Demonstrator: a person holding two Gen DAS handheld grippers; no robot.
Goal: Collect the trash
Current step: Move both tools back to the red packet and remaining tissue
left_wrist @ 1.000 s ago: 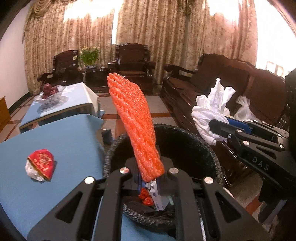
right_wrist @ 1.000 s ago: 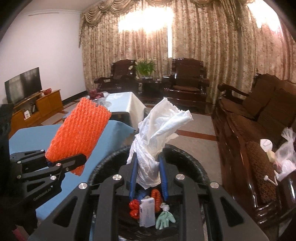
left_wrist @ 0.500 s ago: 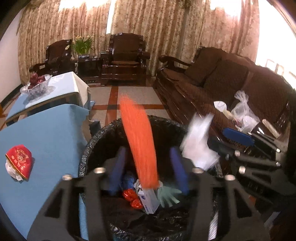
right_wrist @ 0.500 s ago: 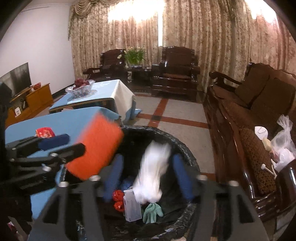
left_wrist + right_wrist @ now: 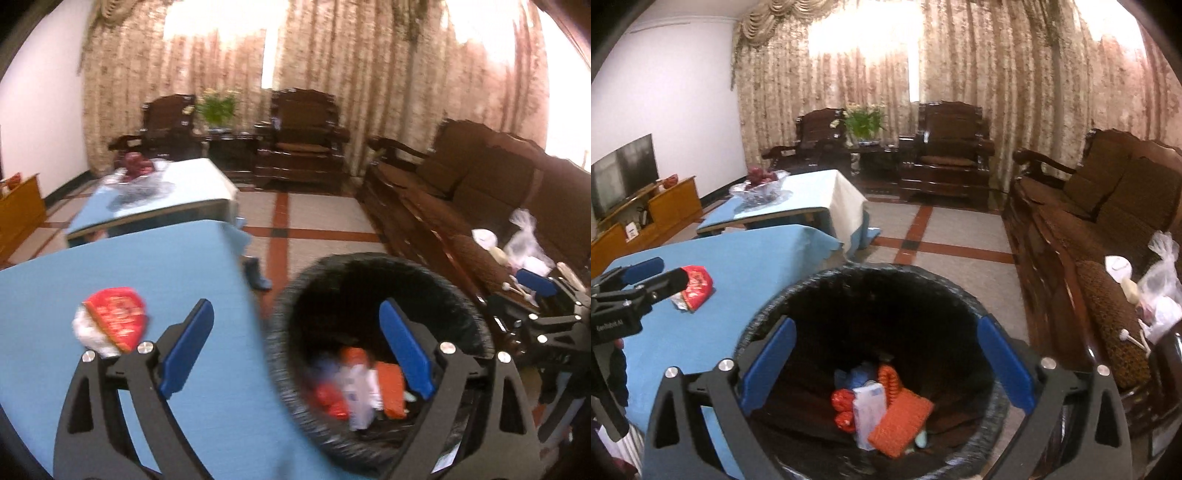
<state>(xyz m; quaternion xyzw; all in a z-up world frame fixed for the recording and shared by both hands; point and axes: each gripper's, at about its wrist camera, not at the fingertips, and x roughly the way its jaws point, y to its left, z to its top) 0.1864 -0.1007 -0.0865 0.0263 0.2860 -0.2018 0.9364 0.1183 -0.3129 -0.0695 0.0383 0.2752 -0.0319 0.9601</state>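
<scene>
Orange foam net [image 5: 900, 428] and white tissue have both left the fingers since a second ago. The net now lies flat on the trash inside the black-lined bin [image 5: 960, 295]; the tissue is not clearly visible in the pile. Left gripper [image 5: 295, 347] has swung left: it used to sit centred over the bin, now one finger hangs over the blue surface [image 5: 147, 266] and the other over the bin mouth. Its fingers have just been opening, stand wide apart, nothing between them. Right gripper [image 5: 886, 363] is still over the bin, fingers also just opened wide, empty, framing the bin opening.

In the bin beside the net: a white carton [image 5: 868, 410], red wrappers [image 5: 844, 406], an orange coil-like piece [image 5: 891, 380], something pale green at the net's edge.

Red packet with white wrapping [image 5: 112, 325] lies on the blue surface, just left of the left gripper's left finger, untouched.

Around: the bin stands on the floor against the surface edge. Sofa [image 5: 1108, 229] to the right carries plastic bags [image 5: 1161, 288] and small white bits. Second table with a fruit bowl [image 5: 759, 184] behind, armchairs and a plant by the curtains.
</scene>
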